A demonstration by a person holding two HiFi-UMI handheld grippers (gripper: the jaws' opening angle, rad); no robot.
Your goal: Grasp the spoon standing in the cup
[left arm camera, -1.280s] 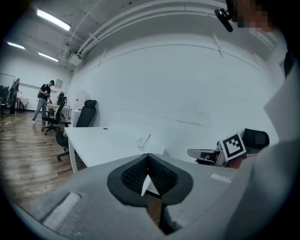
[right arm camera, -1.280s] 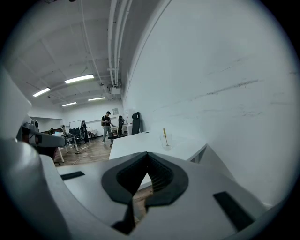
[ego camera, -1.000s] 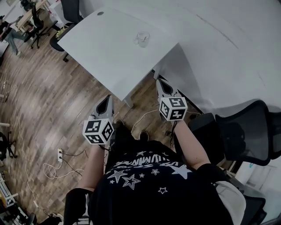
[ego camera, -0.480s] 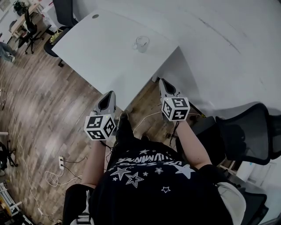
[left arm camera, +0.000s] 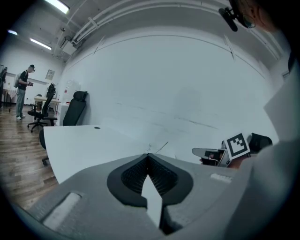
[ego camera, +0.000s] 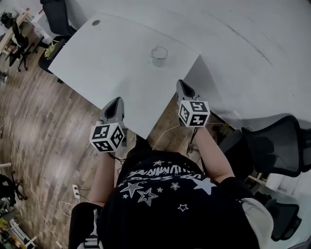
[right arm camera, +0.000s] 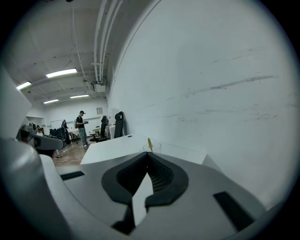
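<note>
A clear glass cup point(ego camera: 158, 55) stands on the white table point(ego camera: 107, 63), toward its far right corner. In the right gripper view the cup point(right arm camera: 152, 147) holds a yellowish spoon point(right arm camera: 149, 143) that stands upright just past the jaw tips. My right gripper point(ego camera: 183, 86) hangs at the table's near right corner, short of the cup, jaws shut and empty. My left gripper point(ego camera: 116, 101) hovers over the near table edge, also shut and empty. From the left gripper view point(left arm camera: 148, 154) a thin spoon handle point(left arm camera: 161, 147) peeks over the jaw tips.
A black mesh office chair point(ego camera: 274, 148) stands at my right, another chair point(ego camera: 54, 14) beyond the table's far left. A white wall point(ego camera: 252, 44) runs behind the table. Cables point(ego camera: 29, 185) lie on the wooden floor. A person point(left arm camera: 22, 91) stands far off.
Both grippers have come forward to the table's near edge and closer to the cup. Their jaws have stayed shut.
</note>
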